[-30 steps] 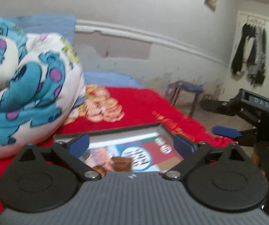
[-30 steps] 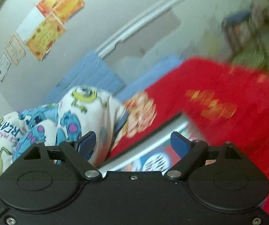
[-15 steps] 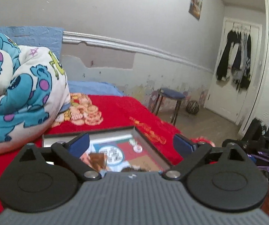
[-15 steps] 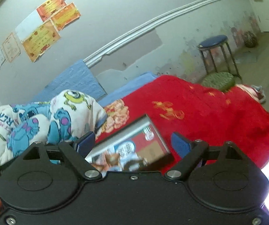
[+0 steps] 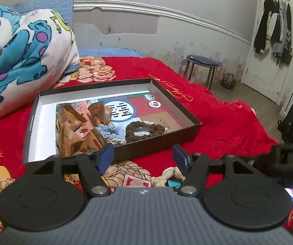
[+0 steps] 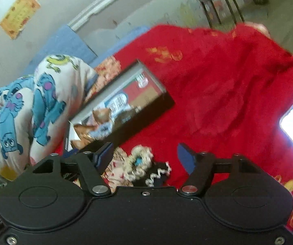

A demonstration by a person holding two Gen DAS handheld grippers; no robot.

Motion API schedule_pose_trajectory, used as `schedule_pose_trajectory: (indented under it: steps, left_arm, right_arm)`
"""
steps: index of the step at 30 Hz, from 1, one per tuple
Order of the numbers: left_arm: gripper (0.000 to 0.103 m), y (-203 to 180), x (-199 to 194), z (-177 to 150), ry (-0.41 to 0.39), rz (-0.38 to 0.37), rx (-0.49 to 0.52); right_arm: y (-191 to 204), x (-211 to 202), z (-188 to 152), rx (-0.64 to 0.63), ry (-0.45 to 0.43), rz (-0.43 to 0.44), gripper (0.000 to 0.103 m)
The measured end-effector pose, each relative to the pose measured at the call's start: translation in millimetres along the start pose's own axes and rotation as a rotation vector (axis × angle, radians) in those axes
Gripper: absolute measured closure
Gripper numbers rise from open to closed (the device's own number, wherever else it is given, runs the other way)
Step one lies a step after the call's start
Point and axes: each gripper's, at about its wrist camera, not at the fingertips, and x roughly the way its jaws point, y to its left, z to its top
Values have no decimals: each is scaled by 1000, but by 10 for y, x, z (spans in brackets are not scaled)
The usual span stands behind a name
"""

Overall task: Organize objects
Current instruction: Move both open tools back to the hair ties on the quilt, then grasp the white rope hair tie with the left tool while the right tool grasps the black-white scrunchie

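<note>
On the red plush bedspread [image 5: 218, 106] we see the shallow black cardboard tray [image 5: 173, 104] mid-bed. Our left gripper [image 5: 142, 159] and right gripper [image 6: 144, 155] are closing, pinching nothing, above a cream fluffy scrunchie [image 6: 138, 161] beside the tray's near edge.

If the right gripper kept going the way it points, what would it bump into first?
Probably the cream scrunchie lying on the red blanket, between the closing fingers of the right gripper; the blur leaves depth unclear.
</note>
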Motion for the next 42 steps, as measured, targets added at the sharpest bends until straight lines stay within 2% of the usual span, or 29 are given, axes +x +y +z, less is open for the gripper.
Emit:
schedule_pose_trajectory:
  steps: [5,14,24,26,29,31,34,40,41,42]
  left_arm:
    - [29,-16,12,-32,-4,27,-18]
    - [29,-87,-172,-70,-14,67,13]
    - [28,18,-77,-140,45,72,-43]
    - [30,47,-46,-166,62,74,-55]
    - [37,42,54,-206,130,84,-38]
    - [40,42,100,-233,158,66,-51]
    - [40,13,127,-266,179,28,-56]
    - [41,-91,179,-295,173,0,-25]
    - [43,-103,223,-311,185,5,-30]
    - [50,-116,275,-333,203,3,-33]
  right_arm:
    - [9,160,12,-9,36,-29,36]
    - [-41,125,-11,14,66,-25,36]
    - [-109,153,0,64,96,-6,36]
    - [-133,158,3,81,98,-3,36]
    - [-148,203,-14,97,118,2,36]
    - [-128,241,-42,87,132,2,37]
    - [-81,277,-72,66,143,-12,40]
    - [-65,311,-112,53,159,-19,49]
    - [-64,318,-118,48,160,-21,53]
    - [-60,336,-123,42,164,-22,56]
